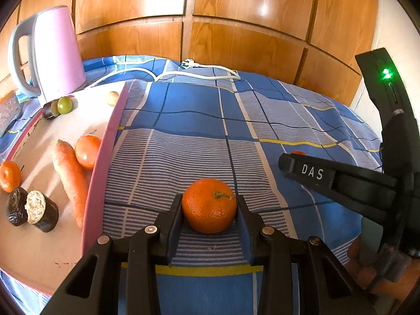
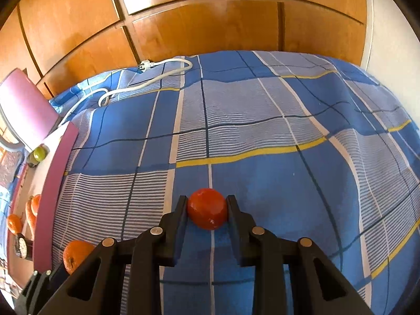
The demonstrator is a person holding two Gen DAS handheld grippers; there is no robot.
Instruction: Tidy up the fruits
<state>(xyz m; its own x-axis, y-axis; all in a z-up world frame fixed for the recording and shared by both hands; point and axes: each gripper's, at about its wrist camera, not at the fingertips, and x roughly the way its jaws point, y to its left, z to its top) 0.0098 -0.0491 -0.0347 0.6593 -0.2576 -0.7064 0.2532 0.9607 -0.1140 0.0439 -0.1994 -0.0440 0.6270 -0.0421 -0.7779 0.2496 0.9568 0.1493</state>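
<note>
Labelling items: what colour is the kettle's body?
Pale pink kettle, grey handle; clearest in left wrist view.

Checked bedspread — tray, cable

Home setting; checked blue cloth over the worktop; wooden cupboard doors behind; pink kettle with loose power cord.

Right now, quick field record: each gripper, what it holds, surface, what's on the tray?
left gripper: shut on mandarin
right gripper: shut on tomato
surface: blue checked cloth; both fruits appear to rest on it
tray: carrot, small fruits, dark rolls
behind tray: pink kettle, white cable
</note>
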